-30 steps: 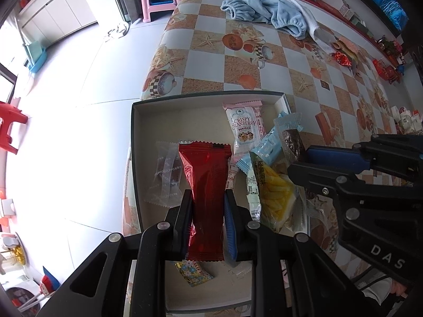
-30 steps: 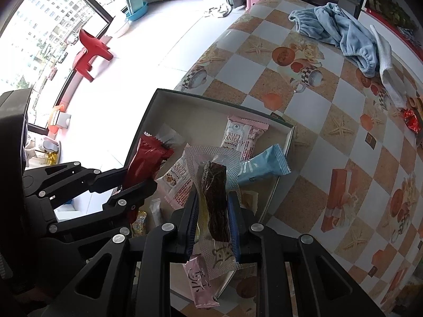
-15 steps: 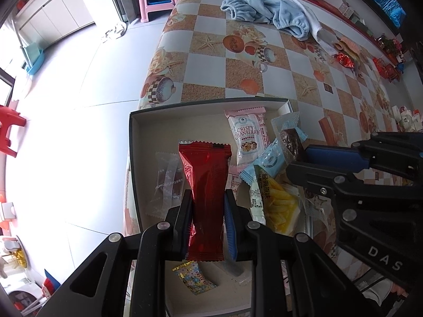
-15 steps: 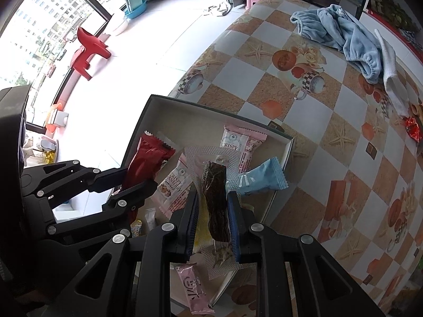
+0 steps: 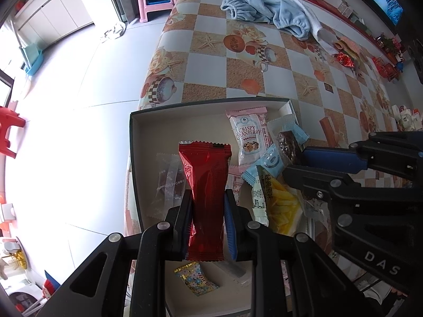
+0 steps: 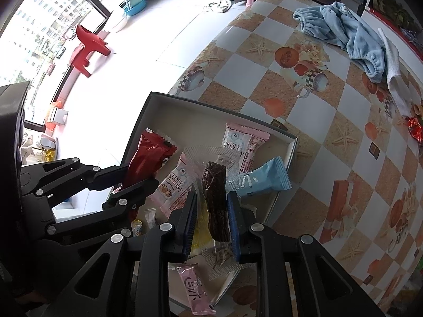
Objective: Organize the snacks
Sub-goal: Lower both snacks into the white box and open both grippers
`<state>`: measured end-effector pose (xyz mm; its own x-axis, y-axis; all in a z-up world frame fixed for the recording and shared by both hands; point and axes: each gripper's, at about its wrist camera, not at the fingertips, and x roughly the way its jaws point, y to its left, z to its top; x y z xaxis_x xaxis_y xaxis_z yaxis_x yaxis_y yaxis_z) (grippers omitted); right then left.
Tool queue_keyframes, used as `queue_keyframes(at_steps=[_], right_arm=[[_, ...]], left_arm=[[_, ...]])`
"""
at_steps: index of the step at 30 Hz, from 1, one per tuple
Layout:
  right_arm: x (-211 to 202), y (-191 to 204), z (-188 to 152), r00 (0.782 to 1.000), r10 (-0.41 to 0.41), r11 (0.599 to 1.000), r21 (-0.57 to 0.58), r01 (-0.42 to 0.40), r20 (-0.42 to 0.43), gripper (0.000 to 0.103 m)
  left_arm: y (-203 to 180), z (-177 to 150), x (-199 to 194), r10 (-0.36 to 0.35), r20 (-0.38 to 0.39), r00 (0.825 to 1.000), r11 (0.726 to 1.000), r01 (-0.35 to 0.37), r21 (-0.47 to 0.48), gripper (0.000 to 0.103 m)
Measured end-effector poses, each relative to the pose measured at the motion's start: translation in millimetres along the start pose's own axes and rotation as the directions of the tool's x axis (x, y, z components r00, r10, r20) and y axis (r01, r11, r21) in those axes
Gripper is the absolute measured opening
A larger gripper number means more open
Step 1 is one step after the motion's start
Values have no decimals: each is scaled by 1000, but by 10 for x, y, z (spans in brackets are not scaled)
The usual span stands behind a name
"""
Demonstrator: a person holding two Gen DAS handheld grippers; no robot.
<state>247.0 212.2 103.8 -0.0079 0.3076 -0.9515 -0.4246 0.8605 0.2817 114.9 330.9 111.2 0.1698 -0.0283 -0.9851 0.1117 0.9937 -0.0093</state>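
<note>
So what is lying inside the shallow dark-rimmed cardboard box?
Inside the box: two pink Crispy Cranberry packets, a light-blue packet, a yellow chips packet and a clear-wrapped brown bar. Both grippers cover part of the floor.

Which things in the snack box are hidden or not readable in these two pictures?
- Left wrist view: the near edge of the box is hidden behind the left gripper.
- Left wrist view: the yellow snack packet is partly covered by the right gripper.
- Right wrist view: print on the small pink packet is too small to read.

Box of snacks at the counter's near corner.
The box (image 5: 211, 105) sits on the counter (image 5: 264, 79); a cranberry packet (image 5: 248, 137) lies inside at its far wall, a towel (image 5: 267, 15) well beyond.
</note>
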Motion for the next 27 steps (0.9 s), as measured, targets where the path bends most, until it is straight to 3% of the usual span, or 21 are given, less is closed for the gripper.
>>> queue_keyframes(at_steps=[22,23,27], right_arm=[[-48,70,-33,1000,-20,1000,-16,20,18,23],[-49,71,-35,1000,-24,1000,-15,24,18,24],[-82,40,-53,999,-39,999,-6,39,22,28]], left_arm=[[-13,-89,-65,-3,6,1000,1000,3,5,27],[-14,-85,-64,-5,5,1000,1000,5,6,31],[-32,-94,-83,2,13,1000,1000,-2,7,64]])
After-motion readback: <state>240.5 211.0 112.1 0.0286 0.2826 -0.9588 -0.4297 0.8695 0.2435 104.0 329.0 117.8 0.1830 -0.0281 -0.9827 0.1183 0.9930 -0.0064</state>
